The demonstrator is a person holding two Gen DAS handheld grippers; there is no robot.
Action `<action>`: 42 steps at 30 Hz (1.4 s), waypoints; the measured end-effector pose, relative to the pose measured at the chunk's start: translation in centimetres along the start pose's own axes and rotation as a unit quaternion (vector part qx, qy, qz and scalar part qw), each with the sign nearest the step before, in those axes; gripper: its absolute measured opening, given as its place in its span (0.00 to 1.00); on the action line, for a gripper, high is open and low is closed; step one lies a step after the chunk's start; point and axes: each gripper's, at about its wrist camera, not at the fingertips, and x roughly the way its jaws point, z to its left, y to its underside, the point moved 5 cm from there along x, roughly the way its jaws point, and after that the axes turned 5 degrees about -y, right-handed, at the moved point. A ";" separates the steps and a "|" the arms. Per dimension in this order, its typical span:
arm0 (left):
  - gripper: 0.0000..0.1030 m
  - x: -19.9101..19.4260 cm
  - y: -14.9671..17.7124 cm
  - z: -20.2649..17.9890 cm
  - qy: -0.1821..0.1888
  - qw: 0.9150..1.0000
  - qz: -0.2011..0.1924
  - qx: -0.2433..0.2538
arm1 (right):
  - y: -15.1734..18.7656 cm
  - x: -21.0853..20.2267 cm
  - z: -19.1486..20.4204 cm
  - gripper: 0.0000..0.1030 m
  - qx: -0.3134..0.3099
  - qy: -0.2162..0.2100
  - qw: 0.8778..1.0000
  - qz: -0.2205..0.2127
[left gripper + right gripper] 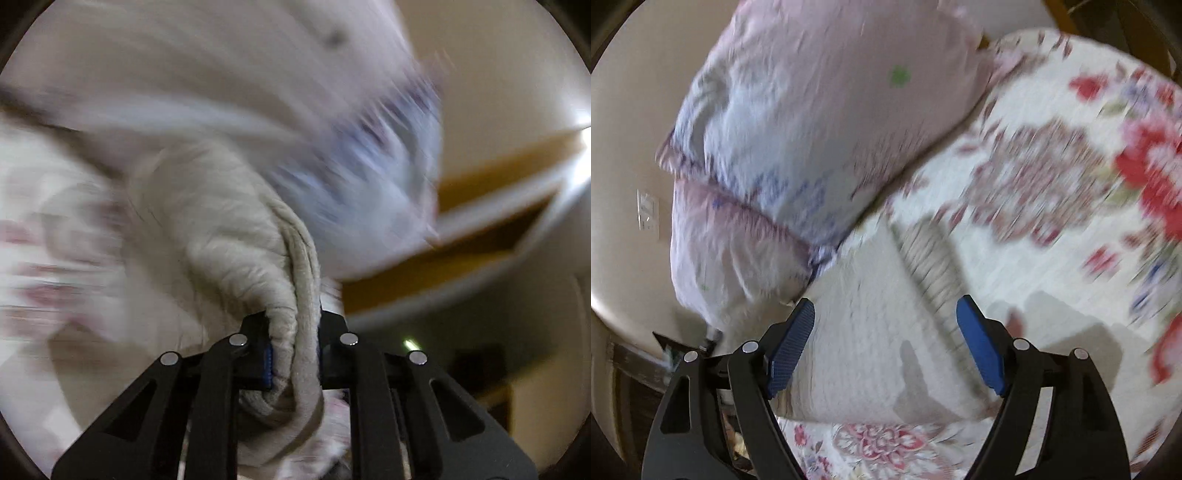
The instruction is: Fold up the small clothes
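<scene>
The left gripper (pixel 293 343) is clenched on a bunched fold of the soft, light cream garment (pixel 236 236), which looks floppy and best gripped at its hems, while the right gripper (pixel 885 343) hangs released above the part lying on the floral bedspread (pixel 1052 192).

Looked like a bedroom in somebody's home: a bed with a floral quilt (pixel 1071 177), two pale pink pillows (pixel 820 122) stacked up at the head, a plain cream wall (pixel 631 122) with a light switch (pixel 647 209) behind them

Left gripper (pixel 293 339) low centre, jaws clamped tight. Right gripper (pixel 885 345) low centre, blue pads (pixel 980 347) spread wide.
</scene>
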 end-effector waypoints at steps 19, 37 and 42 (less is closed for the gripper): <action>0.77 10.8 6.7 6.4 -0.222 0.963 0.138 0.069 | -0.9 8.5 -3.2 0.52 0.006 0.024 0.984 0.176; 0.71 0.5 4.2 7.4 -0.264 0.957 0.029 0.117 | 2.8 12.9 3.9 0.14 -0.044 0.006 0.986 0.158; 0.74 -3.2 6.4 7.3 -0.292 0.947 0.000 0.136 | -0.4 14.6 3.3 0.09 -0.065 0.086 0.989 0.098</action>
